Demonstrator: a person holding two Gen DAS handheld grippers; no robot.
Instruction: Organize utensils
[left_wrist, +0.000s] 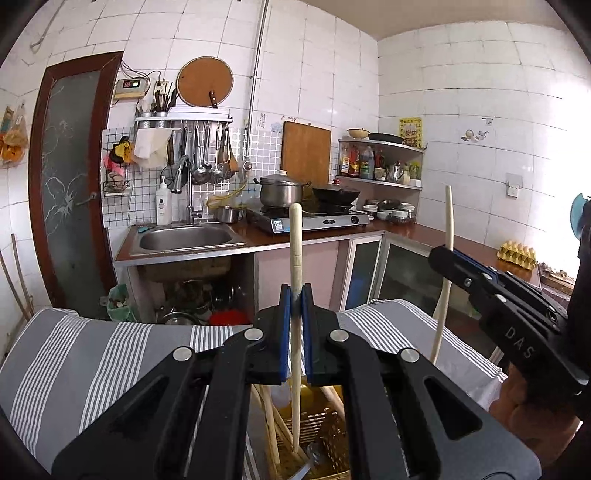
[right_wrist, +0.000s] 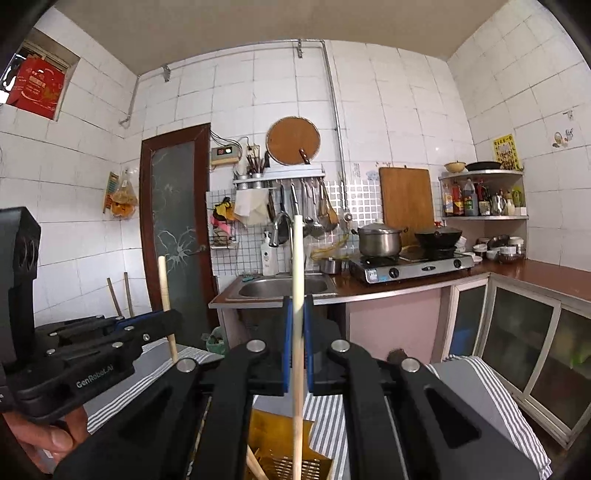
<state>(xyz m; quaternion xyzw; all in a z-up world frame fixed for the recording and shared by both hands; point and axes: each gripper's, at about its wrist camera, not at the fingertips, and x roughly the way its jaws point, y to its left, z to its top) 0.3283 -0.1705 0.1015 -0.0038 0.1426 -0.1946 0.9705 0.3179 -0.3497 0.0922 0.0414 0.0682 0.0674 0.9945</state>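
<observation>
My left gripper (left_wrist: 295, 295) is shut on a wooden utensil handle (left_wrist: 295, 236) that stands upright. Its lower end reaches into a yellow slotted basket (left_wrist: 327, 424) just below the jaws, where other wooden handles lie. My right gripper (right_wrist: 297, 306) is shut on a paler wooden stick (right_wrist: 297, 251), also upright, with its lower end in the same yellow basket (right_wrist: 266, 424). Each gripper shows in the other view: the right gripper (left_wrist: 439, 254) with its pale stick (left_wrist: 448, 221), and the left gripper (right_wrist: 171, 319) with its wooden handle (right_wrist: 163, 280).
The basket sits on a grey and white striped cloth (left_wrist: 110, 350). Beyond are a counter with a steel sink (left_wrist: 188, 238), a gas stove (left_wrist: 317, 219) with a pot and a wok, a corner shelf of bottles, and an egg tray (left_wrist: 517, 253). A hand (right_wrist: 51, 439) holds the left gripper.
</observation>
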